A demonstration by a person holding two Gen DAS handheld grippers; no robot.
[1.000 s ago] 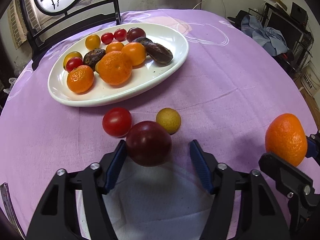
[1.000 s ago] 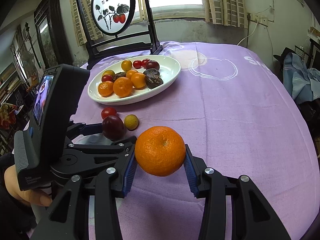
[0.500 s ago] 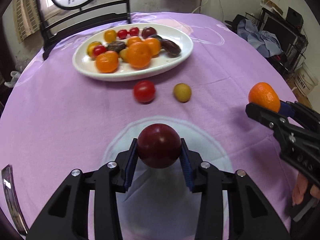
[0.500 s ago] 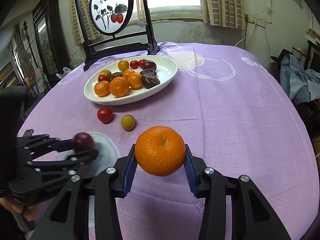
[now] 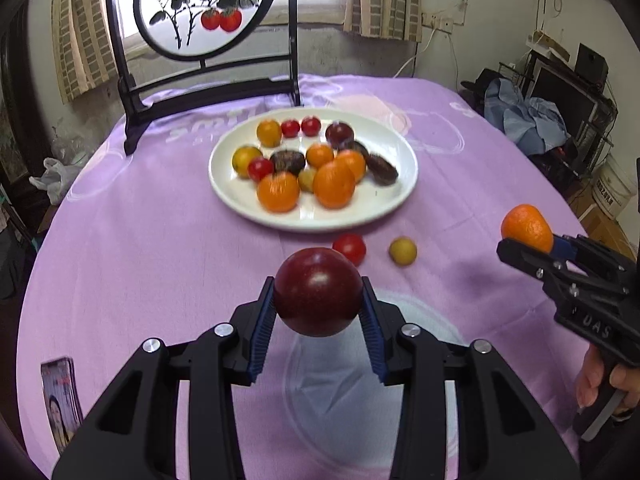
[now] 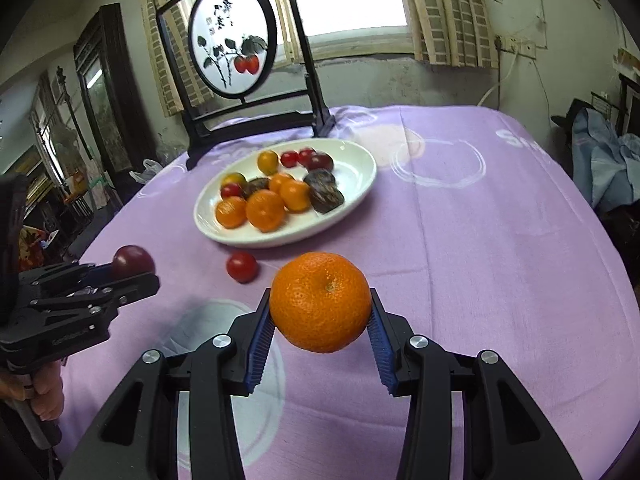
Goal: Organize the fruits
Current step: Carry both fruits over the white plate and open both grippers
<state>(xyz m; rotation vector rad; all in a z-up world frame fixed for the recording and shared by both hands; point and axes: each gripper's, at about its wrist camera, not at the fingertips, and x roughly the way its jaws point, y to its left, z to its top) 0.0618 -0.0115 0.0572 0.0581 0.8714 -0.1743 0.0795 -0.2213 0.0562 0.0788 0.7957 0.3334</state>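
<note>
Up close in the left wrist view, the left gripper [image 5: 318, 306] is clamped on a dark red plum [image 5: 318, 291], its blue-padded fingers pressing the fruit's two sides and holding it clear above the purple tablecloth [image 5: 160, 248]. From the right wrist view, the right gripper [image 6: 320, 320] is clamped the same way on an orange mandarin [image 6: 320, 300], also lifted off the cloth. Each gripper shows at the edge of the other's view, well apart from it, each with its fruit at the fingertips.

Further back on the round table sits a white oval plate [image 5: 390, 202]. It holds several mandarins, small red tomatoes, yellow fruits, another dark plum and some dark wrinkled fruits, all bunched together. Just in front of the plate's near rim, two loose fruits lie on the cloth: a red tomato [image 5: 349, 249] and, to its right, a small yellow fruit [image 5: 403, 251]. They are near each other but not touching.

Behind the plate stands a black-framed round screen [image 5: 200, 4] painted with red fruit on a branch. A phone [image 5: 60, 400] lies at the table's near left edge.
</note>
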